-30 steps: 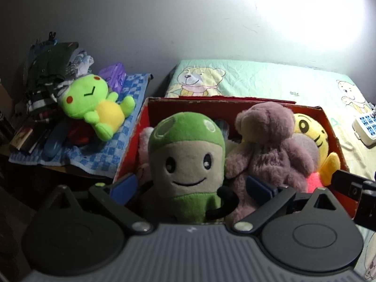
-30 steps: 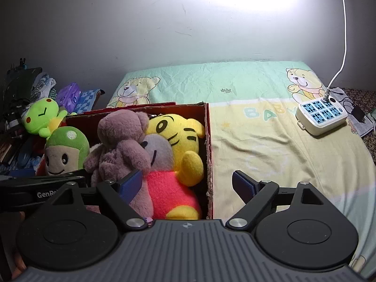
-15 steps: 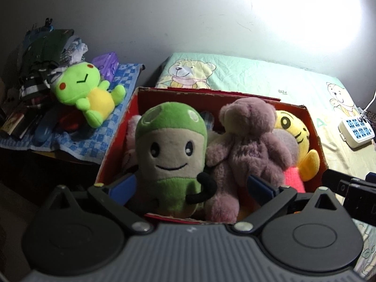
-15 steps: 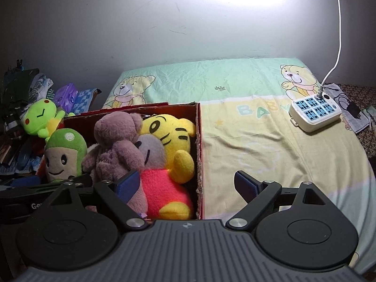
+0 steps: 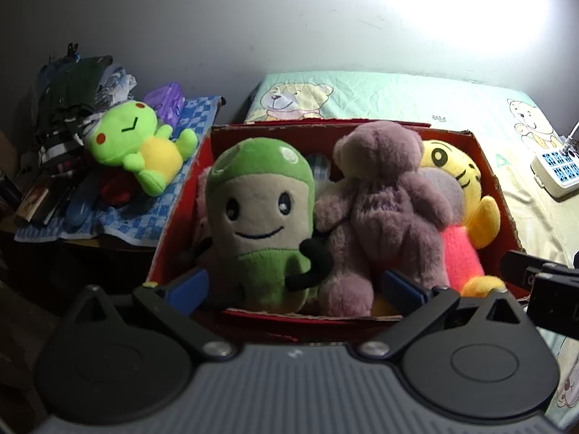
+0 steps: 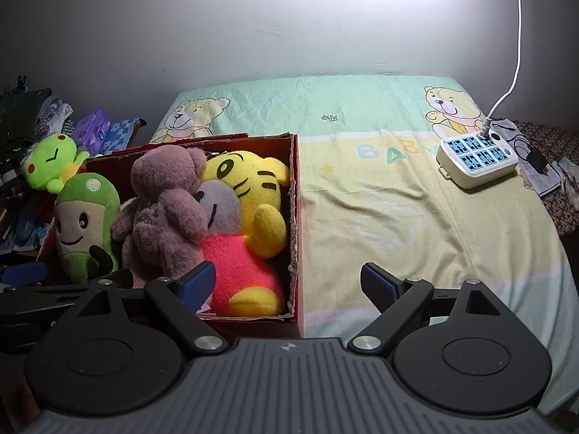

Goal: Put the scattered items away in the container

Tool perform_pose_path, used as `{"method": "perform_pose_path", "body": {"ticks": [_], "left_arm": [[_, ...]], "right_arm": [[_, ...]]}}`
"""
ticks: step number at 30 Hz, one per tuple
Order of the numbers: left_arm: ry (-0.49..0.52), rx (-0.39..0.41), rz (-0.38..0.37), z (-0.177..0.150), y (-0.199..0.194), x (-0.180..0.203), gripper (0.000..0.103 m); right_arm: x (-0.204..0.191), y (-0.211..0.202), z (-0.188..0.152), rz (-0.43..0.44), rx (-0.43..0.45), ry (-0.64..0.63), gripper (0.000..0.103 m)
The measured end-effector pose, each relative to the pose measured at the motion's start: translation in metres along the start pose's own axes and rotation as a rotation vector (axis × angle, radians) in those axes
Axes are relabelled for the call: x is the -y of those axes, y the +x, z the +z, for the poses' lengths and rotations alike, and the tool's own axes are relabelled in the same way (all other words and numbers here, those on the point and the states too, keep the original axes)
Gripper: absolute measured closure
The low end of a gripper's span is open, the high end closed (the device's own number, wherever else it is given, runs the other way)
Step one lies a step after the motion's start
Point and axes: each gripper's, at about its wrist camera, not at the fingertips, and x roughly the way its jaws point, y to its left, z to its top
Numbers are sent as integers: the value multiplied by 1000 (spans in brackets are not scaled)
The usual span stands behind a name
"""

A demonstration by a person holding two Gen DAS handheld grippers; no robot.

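Pale green and yellow sheeting printed with cartoon bears covered the bed (image 6: 380, 195), the largest surface in view. A red cardboard box (image 6: 295, 217) sat on the bed at its left side, its open top facing up. Four plush toys filled the box, each with its long axis roughly upright: a green-capped plush (image 5: 258, 217) at the left, facing the left wrist camera; a mauve teddy bear (image 5: 380, 195) in the middle, leaning against its neighbours; a yellow tiger plush (image 6: 253, 195) in a pink top at the right, tilted toward the box's right wall; and a grey plush (image 6: 220, 204) wedged between bear and tiger, mostly hidden. A lime green frog plush (image 5: 139, 144) lay outside the box on a blue checked cloth (image 5: 144, 209) to the left, head toward the clutter behind it. A white power strip (image 6: 477, 161) rested on the bed well to the right.

Both units pointed steeply down toward the box. The left hand-held gripper (image 5: 295, 285) had just been opening; its jaws stood wide apart, clear of the green-capped plush and the bear seen between them, grasping nothing. The right hand-held gripper (image 6: 289, 284) was likewise released, jaws spread over the box's right front corner, holding nothing.
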Motion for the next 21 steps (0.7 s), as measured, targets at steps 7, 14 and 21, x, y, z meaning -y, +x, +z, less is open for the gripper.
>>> {"method": "perform_pose_path", "body": {"ticks": [7, 14, 21], "left_arm": [[-7, -11, 3, -2, -1, 4, 0], [-14, -13, 29, -3, -5, 15, 0], [-35, -28, 29, -3, -10, 36, 0]], "right_arm": [[5, -1, -3, 11, 3, 15, 14], [16, 1, 0, 41, -7, 21, 14], [44, -2, 4, 48, -8, 42, 14]]}}
